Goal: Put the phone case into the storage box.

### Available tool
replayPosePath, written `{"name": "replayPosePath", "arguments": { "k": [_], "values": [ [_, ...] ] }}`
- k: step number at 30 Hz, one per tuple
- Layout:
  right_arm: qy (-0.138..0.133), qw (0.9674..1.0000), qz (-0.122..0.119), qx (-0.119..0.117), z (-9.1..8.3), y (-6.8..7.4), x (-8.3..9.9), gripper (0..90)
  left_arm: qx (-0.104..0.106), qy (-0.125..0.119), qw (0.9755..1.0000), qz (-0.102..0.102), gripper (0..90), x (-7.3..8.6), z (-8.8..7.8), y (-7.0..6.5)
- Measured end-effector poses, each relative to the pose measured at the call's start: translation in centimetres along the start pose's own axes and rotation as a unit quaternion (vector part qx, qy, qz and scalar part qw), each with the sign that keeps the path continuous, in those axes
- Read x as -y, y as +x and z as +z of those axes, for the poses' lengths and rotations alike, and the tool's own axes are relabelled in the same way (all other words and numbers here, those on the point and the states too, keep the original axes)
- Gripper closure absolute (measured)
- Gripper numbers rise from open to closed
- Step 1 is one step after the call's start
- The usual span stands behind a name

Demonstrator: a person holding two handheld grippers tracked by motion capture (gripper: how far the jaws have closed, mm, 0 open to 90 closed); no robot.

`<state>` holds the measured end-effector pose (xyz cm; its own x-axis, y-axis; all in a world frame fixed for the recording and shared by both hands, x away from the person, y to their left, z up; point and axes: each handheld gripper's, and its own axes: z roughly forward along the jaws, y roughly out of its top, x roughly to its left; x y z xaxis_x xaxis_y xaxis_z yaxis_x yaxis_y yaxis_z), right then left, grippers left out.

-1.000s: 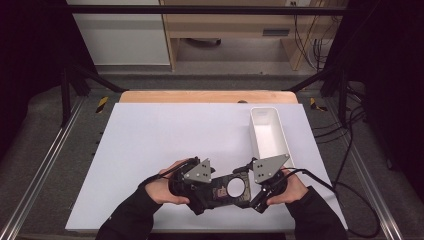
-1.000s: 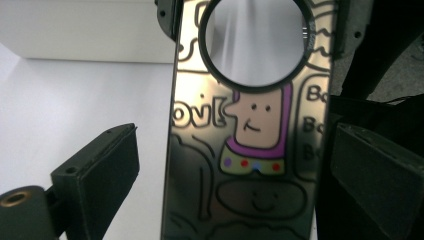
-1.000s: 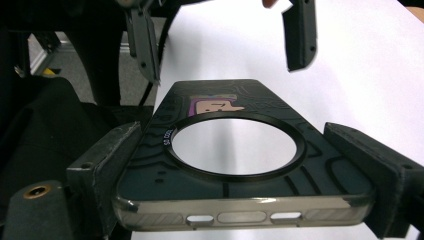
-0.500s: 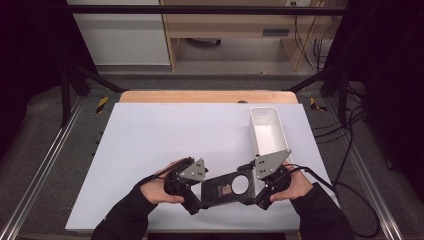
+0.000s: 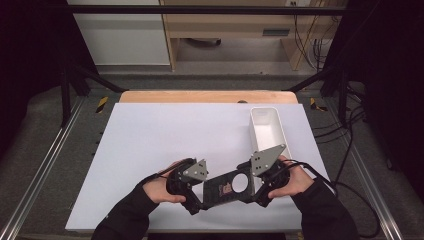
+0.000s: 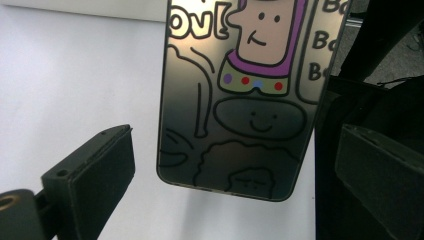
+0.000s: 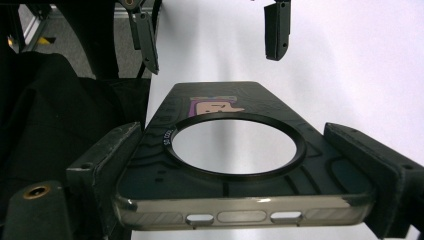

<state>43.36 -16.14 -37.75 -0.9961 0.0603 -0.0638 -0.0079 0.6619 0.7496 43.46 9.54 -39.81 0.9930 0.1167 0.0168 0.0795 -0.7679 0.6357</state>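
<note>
Smoky translucent plastic, printed with cartoon figures, made up the phone case [image 5: 227,187] that hung just above the white table [image 5: 165,135] near its front edge, a little right of the middle. Its long axis ran roughly along that front edge, from one hand toward the other. The right gripper [image 7: 250,170] pinched it across its width at the end with the round ring, one black pad on each long side. The left gripper [image 6: 225,165] stood spread at the opposite end: the case's rounded end reached in between its jaws with a clear gap on the one side, while the other jaw sat so close to the case's edge that I could not tell if it touched. So the case lay straight ahead of the left gripper, lengthwise into its opening, and carried by the right alone, as far as I could judge. A white bin [image 5: 267,131] stood near the right edge of the table, behind the right hand [image 5: 292,180].
</note>
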Motion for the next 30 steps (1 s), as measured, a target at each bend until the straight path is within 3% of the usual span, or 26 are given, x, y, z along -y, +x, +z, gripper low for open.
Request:
{"name": "replayPosePath", "arguments": {
  "k": [16, 30],
  "values": [
    [0.046, 0.9988, -0.013, -0.009, 0.8, -0.6, -1.9, 12.0, -0.001, 0.013, 0.9999, -0.005, 0.5, -0.1, 1.2, 0.3],
    [0.078, 0.9967, -0.017, -0.011, 2.0, -0.9, -2.7, 12.0, 0.006, 0.039, 0.9992, -0.006, 0.0, -0.3, 2.8, 0.6]
  ]
}}
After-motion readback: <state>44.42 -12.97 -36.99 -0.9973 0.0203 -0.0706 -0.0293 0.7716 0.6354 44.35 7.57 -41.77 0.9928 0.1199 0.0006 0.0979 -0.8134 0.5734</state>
